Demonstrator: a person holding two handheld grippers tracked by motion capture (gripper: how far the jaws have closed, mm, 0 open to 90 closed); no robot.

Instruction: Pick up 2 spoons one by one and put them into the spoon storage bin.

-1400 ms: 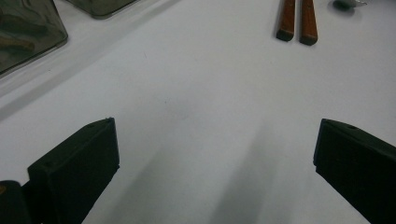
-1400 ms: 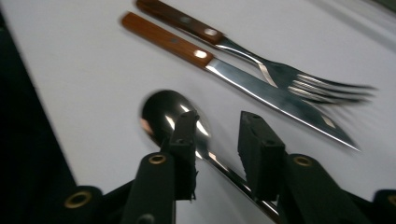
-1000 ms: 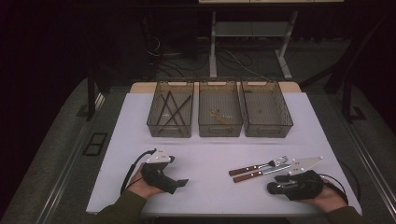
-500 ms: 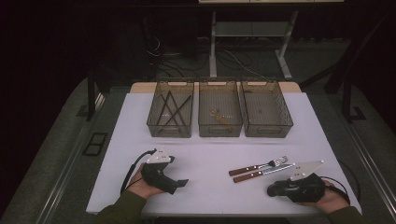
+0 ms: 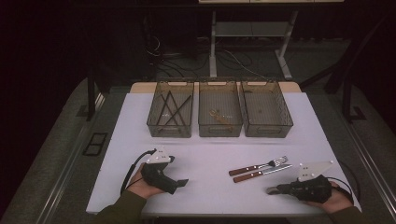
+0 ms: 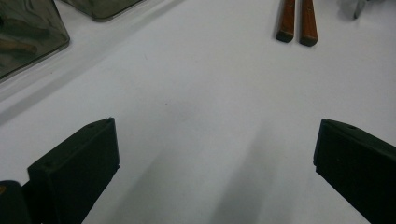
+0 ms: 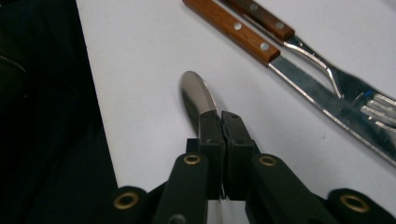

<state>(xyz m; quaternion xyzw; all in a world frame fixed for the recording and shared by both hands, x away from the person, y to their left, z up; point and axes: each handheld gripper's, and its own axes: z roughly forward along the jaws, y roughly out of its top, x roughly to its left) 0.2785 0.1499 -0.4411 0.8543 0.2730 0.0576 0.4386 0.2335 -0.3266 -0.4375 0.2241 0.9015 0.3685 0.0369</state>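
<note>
The black left tongs [image 5: 183, 182] rest low in the person's left hand [image 5: 142, 186], jaws spread wide apart with nothing between them. The black right tongs [image 5: 272, 190], held in the right hand [image 5: 334, 200], have just been closing; their jaws now stand together, pinching a thin metal blade.

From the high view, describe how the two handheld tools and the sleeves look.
Both are black, pistol-shaped bodies. The left tool and the right tool each carry a pale grey three-cornered plate on top and trail a black cable. The jaws are flat black blocks with brass-coloured rivets. Sleeves look dark olive.
</note>
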